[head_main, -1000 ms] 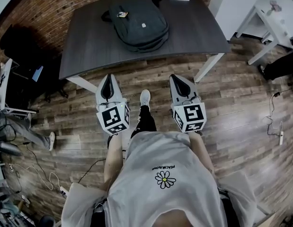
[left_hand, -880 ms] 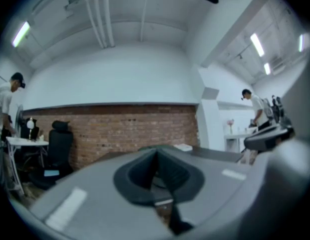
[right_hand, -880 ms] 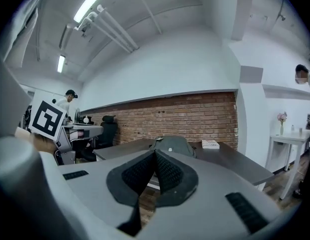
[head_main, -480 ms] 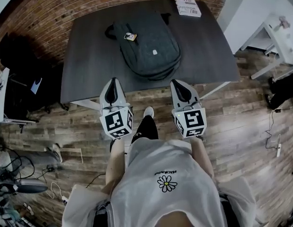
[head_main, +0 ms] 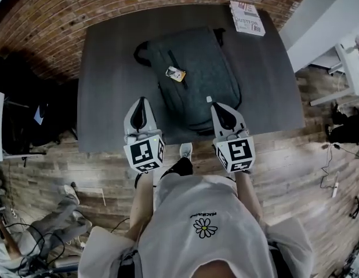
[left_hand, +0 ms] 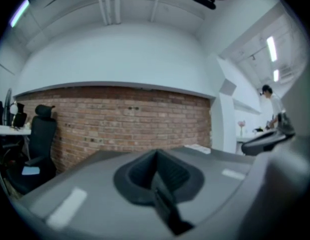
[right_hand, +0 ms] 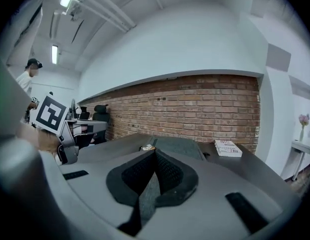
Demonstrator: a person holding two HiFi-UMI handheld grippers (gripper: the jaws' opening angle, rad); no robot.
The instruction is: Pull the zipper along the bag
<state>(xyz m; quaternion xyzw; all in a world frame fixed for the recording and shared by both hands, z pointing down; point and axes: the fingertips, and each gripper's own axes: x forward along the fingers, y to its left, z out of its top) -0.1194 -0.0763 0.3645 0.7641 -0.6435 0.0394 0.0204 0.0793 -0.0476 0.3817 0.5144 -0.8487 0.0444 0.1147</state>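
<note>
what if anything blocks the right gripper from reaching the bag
Likely nothing: the right gripper, jaws shut, sits at the near edge of the bag, with no object between them on the table.

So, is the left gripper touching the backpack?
Apart. In the head view, a strip of bare table shows between the left gripper and the backpack.

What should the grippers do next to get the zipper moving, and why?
Probably reach the right gripper forward and down to the backpack on the table. Both it and the left gripper are shut and empty, touching nothing, so no zipper is held yet.
</note>
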